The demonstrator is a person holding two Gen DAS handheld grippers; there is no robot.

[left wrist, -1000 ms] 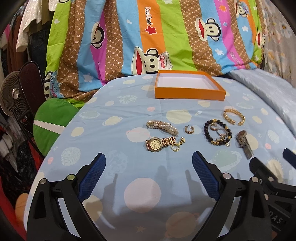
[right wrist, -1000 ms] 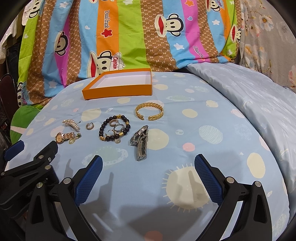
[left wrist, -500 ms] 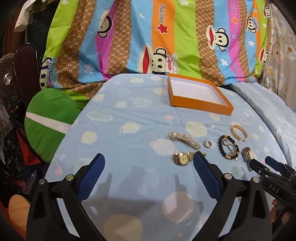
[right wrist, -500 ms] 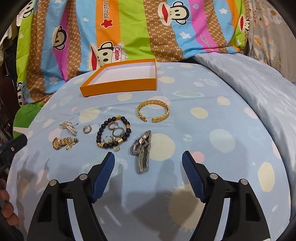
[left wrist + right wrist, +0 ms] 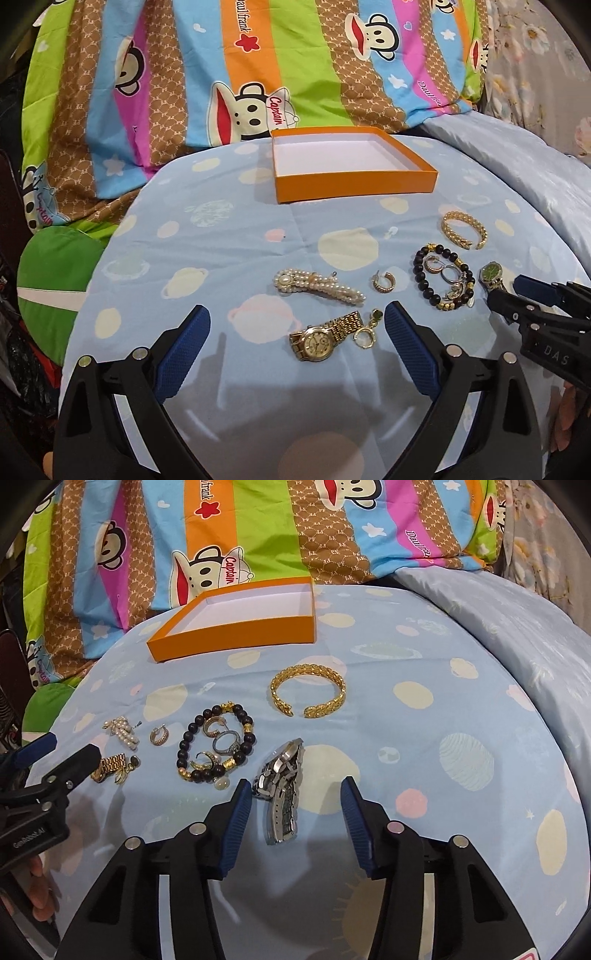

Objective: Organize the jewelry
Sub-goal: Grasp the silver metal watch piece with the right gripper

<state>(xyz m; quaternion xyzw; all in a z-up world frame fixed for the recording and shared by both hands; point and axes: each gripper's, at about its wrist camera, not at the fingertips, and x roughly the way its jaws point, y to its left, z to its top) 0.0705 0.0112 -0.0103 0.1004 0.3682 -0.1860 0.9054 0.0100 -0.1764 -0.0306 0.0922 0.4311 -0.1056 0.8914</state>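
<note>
An empty orange box (image 5: 351,186) (image 5: 236,637) sits at the far side of the blue bedspread. My left gripper (image 5: 297,332) is open, its fingers on either side of a gold watch (image 5: 321,338). Beyond lie a pearl bracelet (image 5: 317,286), a gold hoop earring (image 5: 384,282), a black bead bracelet (image 5: 424,286) with rings inside, and a gold cuff (image 5: 463,229). My right gripper (image 5: 295,810) is open, its fingers on either side of a silver watch (image 5: 280,794). The gold cuff (image 5: 308,690) and the bead bracelet (image 5: 216,747) lie beyond it.
A striped monkey-print quilt (image 5: 295,74) is heaped behind the box. A green cushion (image 5: 51,266) lies off the bed's left edge. A pale blue quilt (image 5: 517,627) covers the right side. Each gripper shows in the other's view, the left gripper (image 5: 48,771) at the left.
My left gripper has swung back and come forward over the gold watch. My right gripper has come forward and narrowed, with the silver watch now between its fingers.
</note>
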